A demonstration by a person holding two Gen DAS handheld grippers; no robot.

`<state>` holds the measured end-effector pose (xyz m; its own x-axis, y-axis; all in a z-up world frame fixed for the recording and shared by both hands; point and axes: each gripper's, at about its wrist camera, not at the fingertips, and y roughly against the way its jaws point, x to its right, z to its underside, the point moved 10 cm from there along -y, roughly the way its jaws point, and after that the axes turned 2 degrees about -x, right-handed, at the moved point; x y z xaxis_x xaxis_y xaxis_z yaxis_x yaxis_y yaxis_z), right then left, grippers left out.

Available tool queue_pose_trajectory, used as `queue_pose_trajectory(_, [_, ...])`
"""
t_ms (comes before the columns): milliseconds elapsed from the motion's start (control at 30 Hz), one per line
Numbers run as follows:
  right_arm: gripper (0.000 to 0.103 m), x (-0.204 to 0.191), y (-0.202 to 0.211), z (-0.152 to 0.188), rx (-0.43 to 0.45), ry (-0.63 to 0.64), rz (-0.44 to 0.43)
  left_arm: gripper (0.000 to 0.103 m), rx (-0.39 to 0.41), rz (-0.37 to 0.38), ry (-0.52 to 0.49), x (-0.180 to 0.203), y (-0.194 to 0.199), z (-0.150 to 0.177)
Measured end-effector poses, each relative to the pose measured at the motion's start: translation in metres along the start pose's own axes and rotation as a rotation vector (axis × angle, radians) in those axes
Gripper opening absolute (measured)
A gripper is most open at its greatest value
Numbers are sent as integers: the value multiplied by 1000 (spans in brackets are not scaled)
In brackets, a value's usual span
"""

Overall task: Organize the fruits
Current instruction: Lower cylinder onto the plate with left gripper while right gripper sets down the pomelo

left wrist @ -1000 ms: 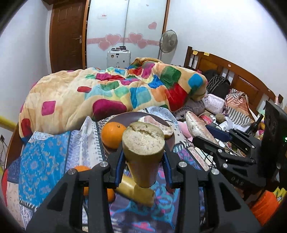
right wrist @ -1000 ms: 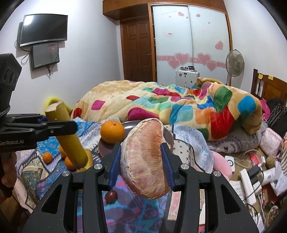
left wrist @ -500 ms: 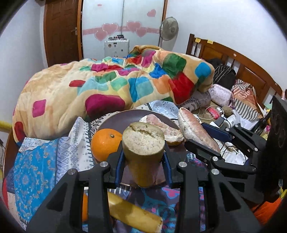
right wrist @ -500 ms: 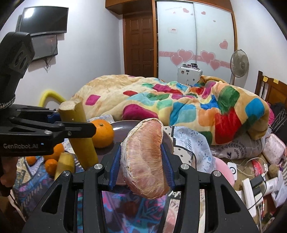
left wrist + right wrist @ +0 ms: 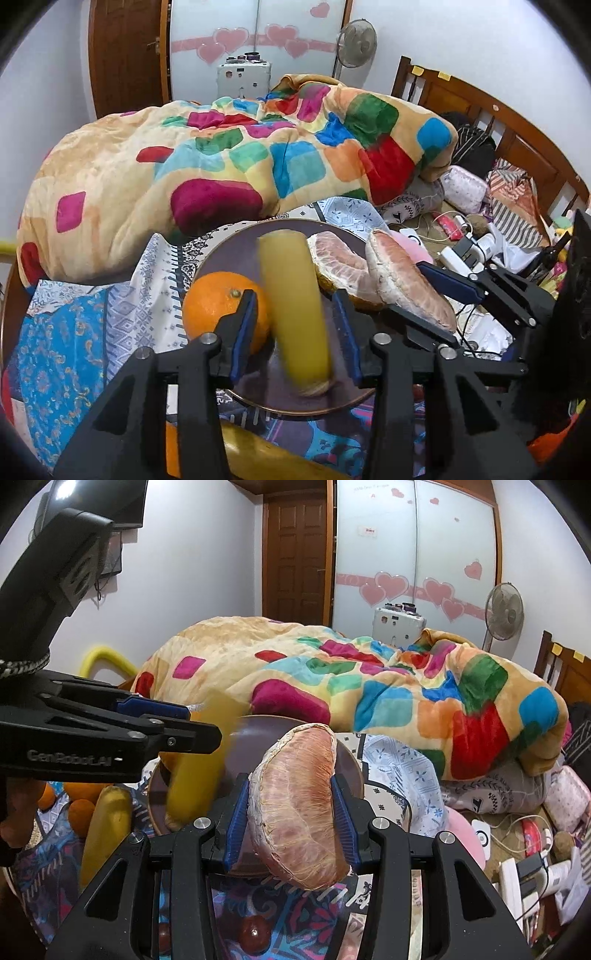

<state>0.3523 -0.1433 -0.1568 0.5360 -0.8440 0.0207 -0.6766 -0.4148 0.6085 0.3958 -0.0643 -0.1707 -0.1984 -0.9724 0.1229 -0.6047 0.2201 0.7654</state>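
Yellow sugarcane-like stalk, motion-blurred, tilts between the spread blue pads of the left tool without touching either pad, its lower end on the dark round plate. On the plate, an orange sits just left of the stalk and a peeled pomelo segment just right of it; a second pomelo segment is clamped between the pads of the right tool, held over the plate's near-right rim. Beyond the plate lies a patchwork quilt on the bed; another stalk piece and small oranges lie left of the plate.
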Motion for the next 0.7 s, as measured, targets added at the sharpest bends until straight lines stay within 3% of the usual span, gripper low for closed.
queue_pose_trajectory(500, [40, 6, -37, -17, -78, -10, 25, 46, 52, -100, -11, -39, 20, 8])
queue_pose_trajectory(700, [41, 13, -57, -10, -146, -66, 1, 53, 62, -114, 0, -53, 23, 12])
